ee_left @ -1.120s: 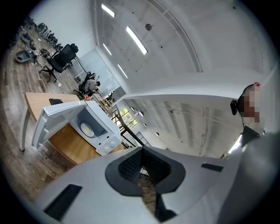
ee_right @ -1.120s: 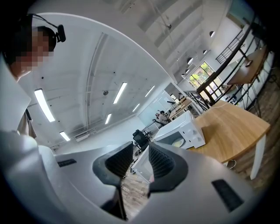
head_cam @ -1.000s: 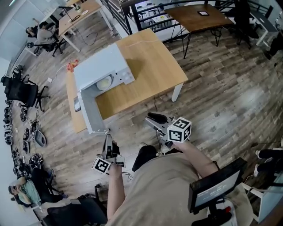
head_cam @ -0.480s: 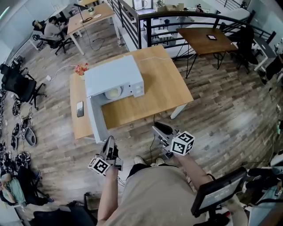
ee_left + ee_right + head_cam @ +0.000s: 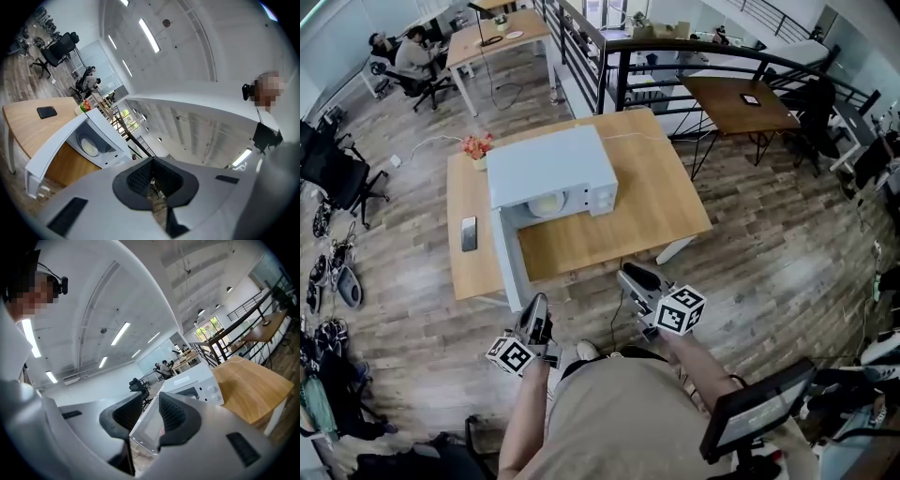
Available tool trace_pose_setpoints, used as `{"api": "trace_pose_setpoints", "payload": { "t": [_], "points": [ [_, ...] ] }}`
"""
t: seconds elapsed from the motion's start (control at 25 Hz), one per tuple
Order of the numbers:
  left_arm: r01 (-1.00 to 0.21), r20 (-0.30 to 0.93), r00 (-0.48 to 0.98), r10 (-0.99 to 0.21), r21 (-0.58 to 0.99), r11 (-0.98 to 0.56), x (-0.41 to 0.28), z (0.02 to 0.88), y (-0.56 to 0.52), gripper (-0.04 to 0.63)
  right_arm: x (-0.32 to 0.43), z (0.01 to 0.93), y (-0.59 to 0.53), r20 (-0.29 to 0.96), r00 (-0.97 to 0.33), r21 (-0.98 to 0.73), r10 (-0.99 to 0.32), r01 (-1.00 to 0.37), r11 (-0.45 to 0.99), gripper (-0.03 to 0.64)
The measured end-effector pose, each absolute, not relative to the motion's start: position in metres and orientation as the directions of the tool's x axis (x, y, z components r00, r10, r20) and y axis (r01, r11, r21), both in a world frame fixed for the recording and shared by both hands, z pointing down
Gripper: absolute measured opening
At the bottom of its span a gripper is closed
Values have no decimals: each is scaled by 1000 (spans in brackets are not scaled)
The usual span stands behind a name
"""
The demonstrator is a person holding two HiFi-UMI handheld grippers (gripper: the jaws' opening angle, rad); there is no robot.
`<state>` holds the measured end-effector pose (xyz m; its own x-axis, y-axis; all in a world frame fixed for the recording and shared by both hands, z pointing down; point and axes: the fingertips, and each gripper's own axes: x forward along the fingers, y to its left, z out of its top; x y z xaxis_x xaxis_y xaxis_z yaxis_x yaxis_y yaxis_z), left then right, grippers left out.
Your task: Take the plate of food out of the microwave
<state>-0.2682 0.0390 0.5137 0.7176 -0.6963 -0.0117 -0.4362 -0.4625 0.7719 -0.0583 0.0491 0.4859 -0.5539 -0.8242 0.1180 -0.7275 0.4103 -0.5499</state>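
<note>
Open microwave (image 5: 551, 167), plate of food (image 5: 546, 202) inside
We hold the left claw (image 5: 535, 306) closed and empty, the right claw (image 5: 633, 276) slightly parted, gripping nothing, both off the surface (image 5: 656, 197).

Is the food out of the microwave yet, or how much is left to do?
Done: the door hangs open. In hand: nothing. The left claw is shut and empty, the right claw is open and empty, and both are short of the table. Left: nearly everything. The plate sits inside the microwave, so a claw has to reach in, grip it and bring it out.
</note>
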Motion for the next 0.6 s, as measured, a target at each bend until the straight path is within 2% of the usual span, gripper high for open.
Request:
{"api": "trace_pose_setpoints", "payload": {
  "t": [0.24,0.48,0.6],
  "points": [
    [-416,1,758,-652,771,-482,-270,532,41,3,-82,498,44,137,-567,-554,-812,-724,412,95],
    [-391,7,807,-591,756,-525,-244,536,45,3,-69,506,44,202,-584,-552,-786,-731,401,95],
    [-422,22,809,-588,717,-554,-234,531,33,3,-61,503,37,234,-603,-540,-763,-733,413,95]
  ]
}}
